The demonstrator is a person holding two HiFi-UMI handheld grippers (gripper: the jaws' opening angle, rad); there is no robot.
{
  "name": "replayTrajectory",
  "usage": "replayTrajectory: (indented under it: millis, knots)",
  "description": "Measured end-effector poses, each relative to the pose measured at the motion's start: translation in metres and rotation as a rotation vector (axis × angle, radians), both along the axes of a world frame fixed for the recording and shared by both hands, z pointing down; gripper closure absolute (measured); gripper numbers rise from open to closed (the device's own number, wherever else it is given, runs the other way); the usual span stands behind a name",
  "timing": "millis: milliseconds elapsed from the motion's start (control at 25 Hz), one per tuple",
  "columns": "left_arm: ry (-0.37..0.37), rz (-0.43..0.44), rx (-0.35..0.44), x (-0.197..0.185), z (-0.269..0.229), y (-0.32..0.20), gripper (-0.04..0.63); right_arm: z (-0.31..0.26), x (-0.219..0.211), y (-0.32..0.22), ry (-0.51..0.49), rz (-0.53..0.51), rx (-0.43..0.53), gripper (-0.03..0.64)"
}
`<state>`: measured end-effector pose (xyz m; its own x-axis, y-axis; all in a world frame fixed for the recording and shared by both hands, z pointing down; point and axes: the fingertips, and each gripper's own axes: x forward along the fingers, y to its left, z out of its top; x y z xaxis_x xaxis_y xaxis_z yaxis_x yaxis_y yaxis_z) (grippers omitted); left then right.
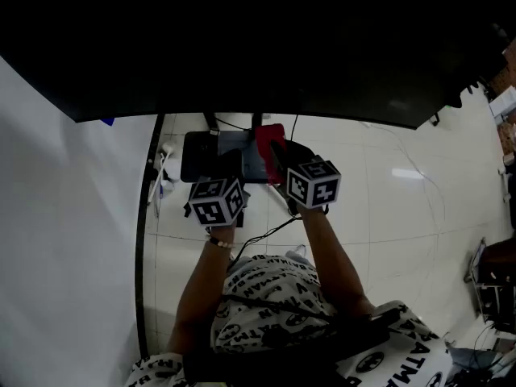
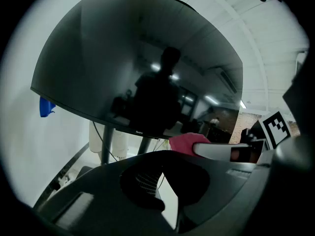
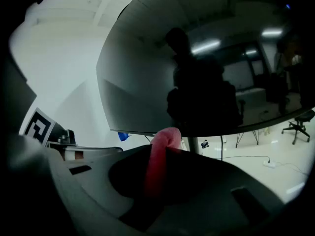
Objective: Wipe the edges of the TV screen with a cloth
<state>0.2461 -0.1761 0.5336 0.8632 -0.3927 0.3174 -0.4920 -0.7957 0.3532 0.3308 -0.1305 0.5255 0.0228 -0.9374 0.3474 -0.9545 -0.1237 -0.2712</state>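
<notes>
Your right gripper (image 3: 162,150) clamps the pink cloth (image 3: 157,168) just beneath the left-to-right bottom edge of the TV (image 3: 147,82), nearer than your left gripper (image 2: 165,181), narrowly parted and empty.

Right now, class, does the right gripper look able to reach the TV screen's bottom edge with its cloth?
Probably yes. The right gripper, its tongs shut on the pink cloth, sits just under the TV screen, with only open air between cloth and edge.
</notes>
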Motion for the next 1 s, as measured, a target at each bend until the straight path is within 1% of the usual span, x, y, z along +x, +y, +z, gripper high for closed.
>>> replayTrajectory:
  millis: [200, 440, 600, 840, 1000]
  knots:
    - [-0.017, 0.015, 0.006, -0.004, 0.003, -0.024, 0.595, 0.01, -0.008, -0.04, -0.018, 0.004, -0.005, 0.554]
    - [-0.028, 0.026, -0.004, -0.009, 0.005, -0.046, 0.595, 0.029, -0.014, -0.085, -0.031, 0.019, -0.06, 0.554]
    - [-0.018, 0.032, -0.012, -0.014, 0.005, -0.057, 0.595, 0.037, -0.017, -0.112, -0.033, 0.038, -0.09, 0.554]
    - [-0.021, 0.042, -0.037, -0.019, 0.012, -0.063, 0.595, 0.042, -0.016, -0.134, -0.056, 0.059, -0.099, 0.554]
    - [-0.013, 0.062, -0.046, -0.016, 0.013, -0.063, 0.595, 0.043, -0.012, -0.134, -0.073, 0.094, -0.085, 0.554]
